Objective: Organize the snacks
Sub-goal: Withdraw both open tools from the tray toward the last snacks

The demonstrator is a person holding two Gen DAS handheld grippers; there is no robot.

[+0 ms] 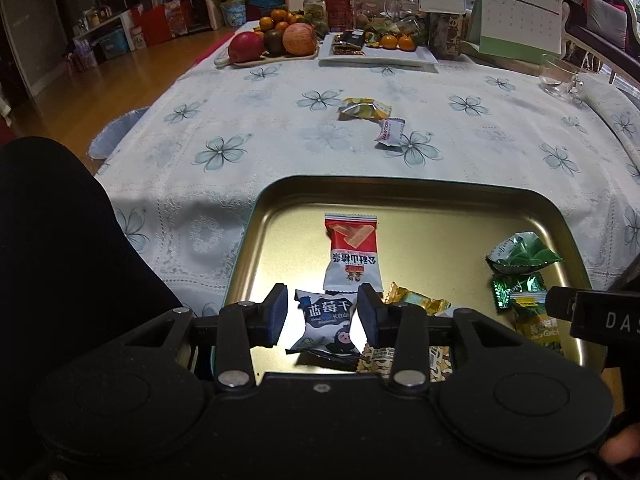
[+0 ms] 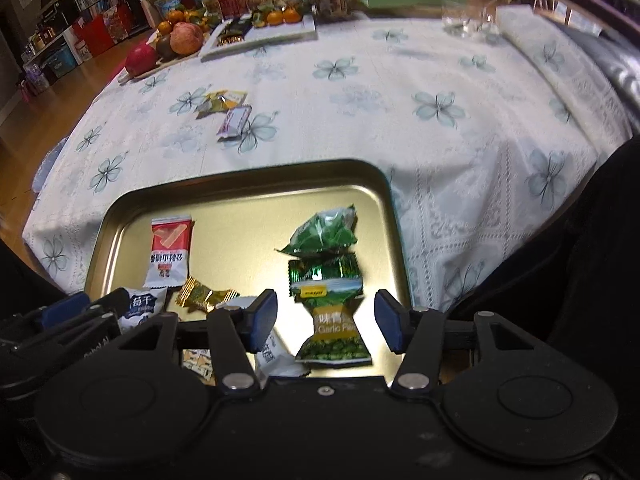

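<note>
1. Left wrist view: the left gripper hangs over the near end of the gold tray, fingers apart, clamped on nothing. The blueberry packet shows right between the pads, lying flat on the tray floor, just free of both.

2. Right wrist view: the right gripper is also spread wide and empty. The garlic pea packet lies in the gap, its long axis running straight away from the fingers, with two green packets beyond it in the same line.

3. Outward in the tray: a red-and-white wafer packet lies lengthwise past the blueberry packet, and a gold candy sits just right of the left gripper's right finger. Both grippers are low and side by side; each shows at the edge of the other's view.

4. Beyond the tray rim, on the flowered cloth, two loose snacks are left: a yellow-green packet and, touching or nearly touching it, a small white candy. They are well apart from both grippers.

5. My judgement: those two are the remaining work. Seen from the left gripper they lie ahead and slightly right; from the right gripper, ahead and clearly left. Which arm is nearer I cannot settle; the left faces them more squarely. The white candy's long axis runs roughly away from the person, so fingers closing side to side would cross its short width.
</note>
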